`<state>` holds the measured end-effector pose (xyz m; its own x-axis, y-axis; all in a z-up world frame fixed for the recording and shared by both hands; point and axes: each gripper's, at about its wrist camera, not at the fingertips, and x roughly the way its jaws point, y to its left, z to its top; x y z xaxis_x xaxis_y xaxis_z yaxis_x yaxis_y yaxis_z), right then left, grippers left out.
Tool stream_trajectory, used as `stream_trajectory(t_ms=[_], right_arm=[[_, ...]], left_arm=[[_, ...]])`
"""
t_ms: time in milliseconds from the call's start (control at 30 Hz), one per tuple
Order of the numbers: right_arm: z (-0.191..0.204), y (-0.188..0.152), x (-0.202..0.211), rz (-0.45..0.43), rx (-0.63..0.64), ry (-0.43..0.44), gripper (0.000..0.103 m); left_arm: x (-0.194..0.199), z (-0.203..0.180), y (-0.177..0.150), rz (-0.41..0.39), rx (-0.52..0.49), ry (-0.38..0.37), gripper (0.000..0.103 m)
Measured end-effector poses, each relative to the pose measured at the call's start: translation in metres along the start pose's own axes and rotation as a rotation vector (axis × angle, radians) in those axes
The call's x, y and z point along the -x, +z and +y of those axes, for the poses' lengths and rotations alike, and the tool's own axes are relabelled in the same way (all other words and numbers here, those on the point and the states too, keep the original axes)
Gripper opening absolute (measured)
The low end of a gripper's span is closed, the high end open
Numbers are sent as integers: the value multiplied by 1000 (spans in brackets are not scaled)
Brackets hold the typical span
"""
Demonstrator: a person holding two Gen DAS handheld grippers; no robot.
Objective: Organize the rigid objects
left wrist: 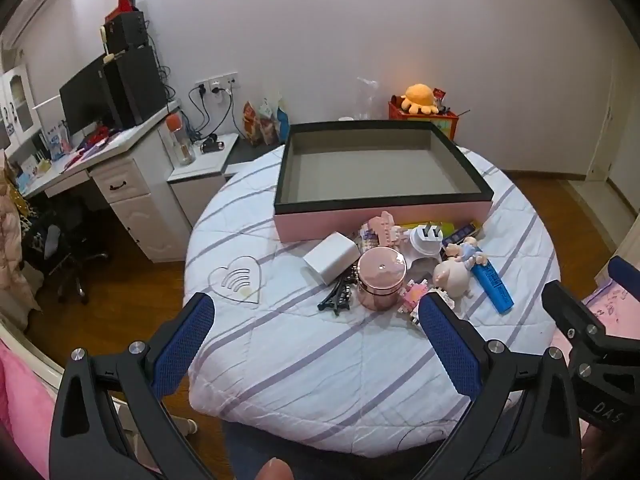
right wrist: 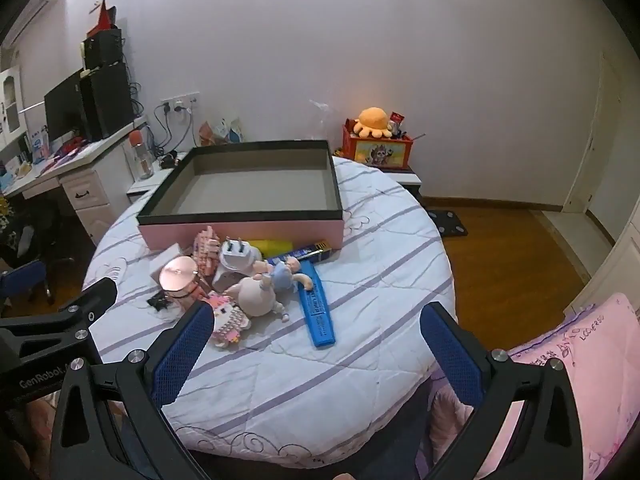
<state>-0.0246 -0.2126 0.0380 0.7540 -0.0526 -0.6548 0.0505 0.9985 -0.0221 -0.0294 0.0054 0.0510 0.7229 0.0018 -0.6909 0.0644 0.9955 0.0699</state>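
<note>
We've got the rigid bits heaped on the quilted round table (left wrist: 320, 380), just in front of the pink box (left wrist: 380, 220), w/ black rim & nothing inside. That box looks like the drop spot, which is prob. why the pile sits against its near wall: short carry, up & over the rim.

In the pile: rose-gold round tin (left wrist: 380, 278) upright, white cube (left wrist: 331, 257) touching its left side, white plug adapter (left wrist: 426, 238) behind it w/ prongs up, pink block figure (left wrist: 416, 294) at the near edge, pig figurine (left wrist: 452, 276) & a small doll in blue (left wrist: 468, 250) lying across each other, blue flat case (left wrist: 494, 286) lying flat on the right, black clips (left wrist: 338, 298) near the tin's base. A clear heart-shaped piece (left wrist: 238, 280) lies apart to the left.

Left gripper (left wrist: 316, 344) hangs over the near cloth, jaws spread wide, nothing btwn them. Right gripper (right wrist: 316, 344) likewise wide apart & empty, its left pad overlapping the block figure in view; contact we can't tell.

In the way: items overlap, so pulling one may drag its neighbours; the box rim must be cleared. Beyond: desk w/ monitor (left wrist: 86, 100) left, orange plush on a red crate (left wrist: 420, 98) behind the box.
</note>
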Motion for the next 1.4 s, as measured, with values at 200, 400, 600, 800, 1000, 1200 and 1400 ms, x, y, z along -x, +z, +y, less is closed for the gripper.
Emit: stream_trajectory(t_ms=[200,400,600,800,1000,1200,1400], right_arm=[[13,1,11,-16,17,24,103],[20,2,15,-19,24,25,103],[22,2,15,-15,28,13,103],[21,2,16,-13,29,12,103],[22,2,16,-10,28,14,103],[25,3,15,0,29,14,103],[24,4,16,-1,22,11,103]], left_arm=[[18,18,-1,-23,20,29,103],[18,25,-1,-15,21,25,103],[14,21,-2,-2,20,15,103],[15,23,-2,-4,31,23,103],[15,23,-1,-8,28,22,103],[17,21,-1,-14,33,20,103],[18,21,-1,-14,31,23,103]])
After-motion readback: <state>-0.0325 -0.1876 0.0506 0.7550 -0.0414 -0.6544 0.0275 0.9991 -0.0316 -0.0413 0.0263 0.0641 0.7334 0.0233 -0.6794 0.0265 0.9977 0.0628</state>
